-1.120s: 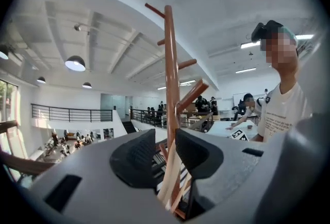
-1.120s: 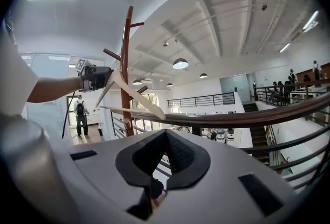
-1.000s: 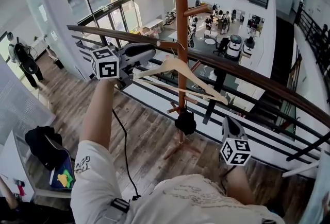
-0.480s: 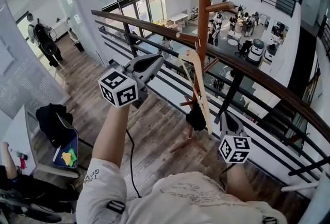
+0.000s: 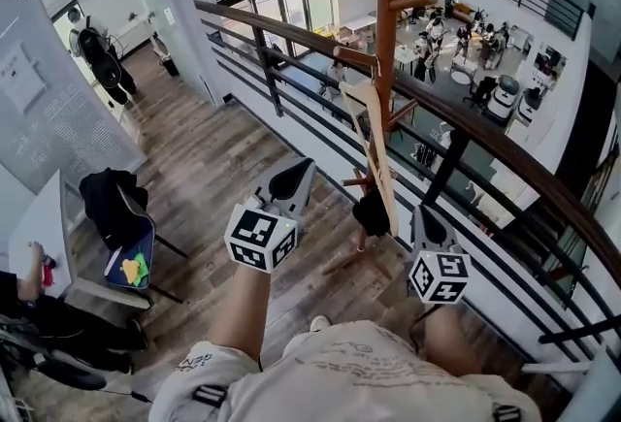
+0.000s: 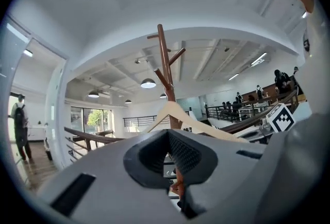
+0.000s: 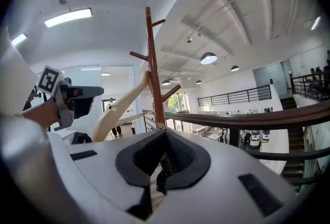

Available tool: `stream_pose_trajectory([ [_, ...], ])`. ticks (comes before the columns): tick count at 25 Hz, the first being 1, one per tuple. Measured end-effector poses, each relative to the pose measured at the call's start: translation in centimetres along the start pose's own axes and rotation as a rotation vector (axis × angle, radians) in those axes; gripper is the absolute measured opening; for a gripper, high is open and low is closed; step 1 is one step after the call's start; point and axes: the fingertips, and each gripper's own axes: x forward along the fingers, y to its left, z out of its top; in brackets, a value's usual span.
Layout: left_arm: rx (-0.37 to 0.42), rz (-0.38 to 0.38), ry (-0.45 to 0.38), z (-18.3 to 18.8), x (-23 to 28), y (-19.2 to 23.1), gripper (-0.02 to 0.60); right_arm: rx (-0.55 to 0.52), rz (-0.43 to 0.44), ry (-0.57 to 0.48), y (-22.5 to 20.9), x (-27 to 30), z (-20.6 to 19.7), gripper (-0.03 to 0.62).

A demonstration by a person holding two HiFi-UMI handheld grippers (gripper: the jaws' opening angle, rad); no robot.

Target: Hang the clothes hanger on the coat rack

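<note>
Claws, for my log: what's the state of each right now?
Left claw: closed, holding nothing.
Right claw: closed, holding nothing.

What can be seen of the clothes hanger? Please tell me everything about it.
The clothes hanger is pale, unpainted-looking wood with two sloping shoulders and a lower crossbar, topped by a thin hook. It hangs by that hook from a short peg on the coat rack, close beside its pole, seen almost edge-on from the head view. Only the peg appears to touch it; the left gripper and right gripper are lower, apart from it, tongs shut.
</note>
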Motion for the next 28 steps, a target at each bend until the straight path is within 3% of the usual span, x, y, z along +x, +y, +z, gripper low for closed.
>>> stream_pose_trajectory([
  [5,-0.055,0.13,0.042,-3.5,-1.4,-1.1,0.005,0.002,0.025,-0.006,-0.3,-0.4,0.1,0.002],
  [9,-0.102,0.169,0.069,-5.1,-1.8,-1.2,0.005,0.0,0.03,-0.012,-0.4,-0.6,0.0,0.002],
  [28,-0.07,0.097,0.051,-3.9,0.3,-4.5,0.005,-0.018,0.012,-0.023,-1.4,-1.5,0.6,0.002],
])
